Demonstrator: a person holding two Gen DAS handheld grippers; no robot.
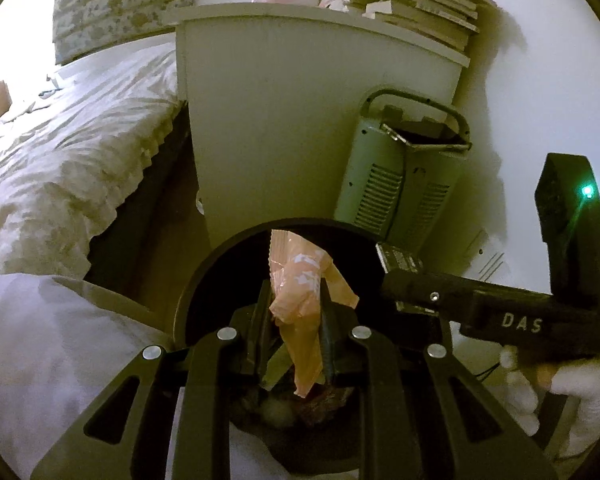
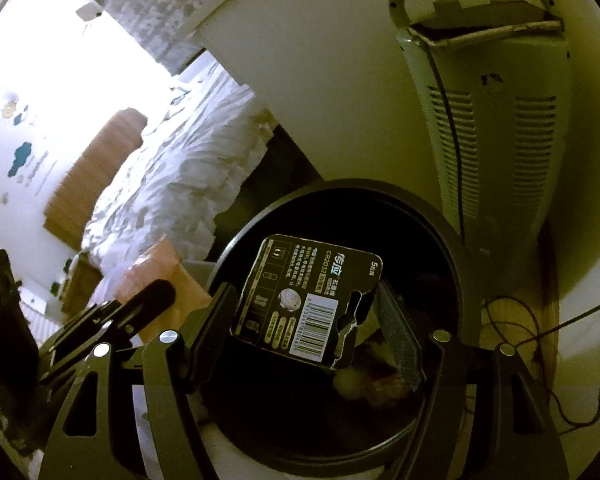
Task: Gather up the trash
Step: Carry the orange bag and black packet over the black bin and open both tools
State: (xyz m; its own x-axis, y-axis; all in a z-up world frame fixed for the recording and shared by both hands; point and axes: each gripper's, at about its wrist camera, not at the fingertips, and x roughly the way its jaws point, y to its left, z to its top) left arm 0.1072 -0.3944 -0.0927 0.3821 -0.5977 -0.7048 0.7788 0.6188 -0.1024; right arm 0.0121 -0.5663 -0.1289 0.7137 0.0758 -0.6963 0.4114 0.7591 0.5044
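My left gripper (image 1: 294, 300) is shut on a crumpled orange plastic wrapper (image 1: 300, 292) and holds it above the open round black trash bin (image 1: 204, 276). My right gripper (image 2: 306, 308) holds a black battery blister card (image 2: 308, 300) between its fingers, over the same bin (image 2: 452, 248); the card spans the gap between the fingers. The right gripper also shows in the left wrist view (image 1: 404, 270), reaching in from the right with the card's edge. Some trash lies dimly at the bin's bottom (image 2: 380, 384).
A white cabinet (image 1: 300, 120) stands behind the bin, with stacked books (image 1: 412, 0) on top. A pale green heater (image 1: 404, 184) stands to the right against the wall. A bed with white bedding (image 1: 68, 160) is at left. Cables (image 2: 540, 340) lie on the floor at right.
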